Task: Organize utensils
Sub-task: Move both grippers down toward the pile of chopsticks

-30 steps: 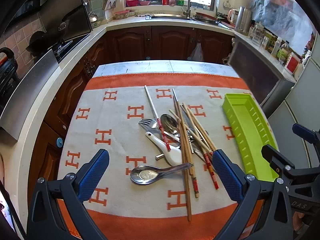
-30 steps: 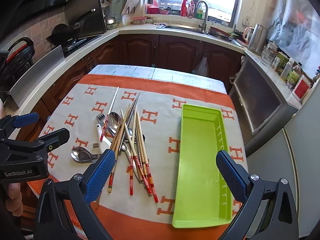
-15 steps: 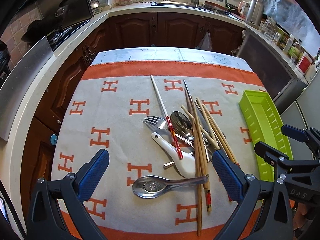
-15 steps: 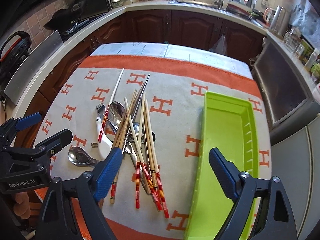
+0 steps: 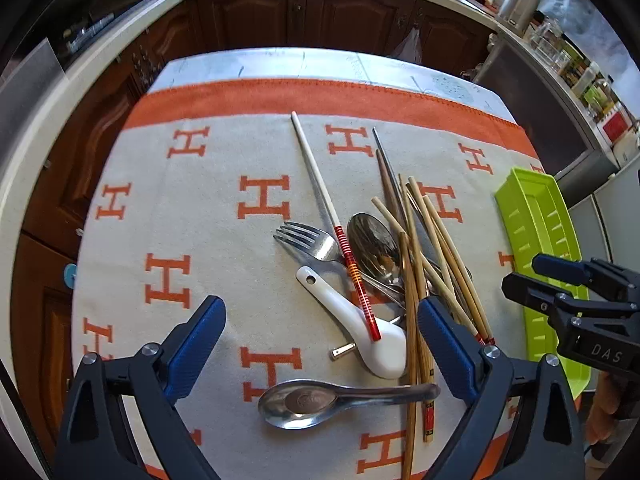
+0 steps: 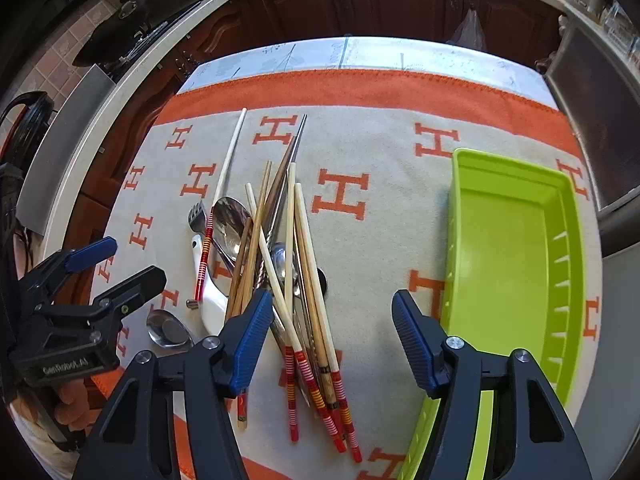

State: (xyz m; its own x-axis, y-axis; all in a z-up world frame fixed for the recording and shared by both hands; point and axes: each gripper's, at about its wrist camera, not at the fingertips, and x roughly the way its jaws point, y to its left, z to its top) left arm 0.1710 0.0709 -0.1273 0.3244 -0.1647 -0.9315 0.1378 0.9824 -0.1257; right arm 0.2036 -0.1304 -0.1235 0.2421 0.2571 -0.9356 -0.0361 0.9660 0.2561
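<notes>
A heap of wooden chopsticks (image 6: pixel 296 264) with red-banded ends lies mid-table over metal spoons. My right gripper (image 6: pixel 332 298) hovers above their banded ends, jaws closing, the sticks between them but untouched by the pads. A white ceramic spoon (image 5: pixel 360 332), a fork (image 5: pixel 308 240) and a steel spoon (image 5: pixel 316 400) lie beside the heap. My left gripper (image 5: pixel 320 304) stands wide over the ceramic spoon, jaws closing a little, gripping nothing. The lime green tray (image 6: pixel 512 248) rests at the right with nothing in it.
A beige cloth (image 5: pixel 200 208) with orange H marks and an orange border covers the table. A small metal pin (image 5: pixel 342 352) lies by the ceramic spoon. Dark wooden cabinets and a pale countertop ring the table. A hand (image 6: pixel 68 400) holds the left gripper.
Both grippers came down and tilted toward the table, so the utensils look larger. The right jaws narrowed markedly over the chopsticks. The left jaws narrowed slightly.
</notes>
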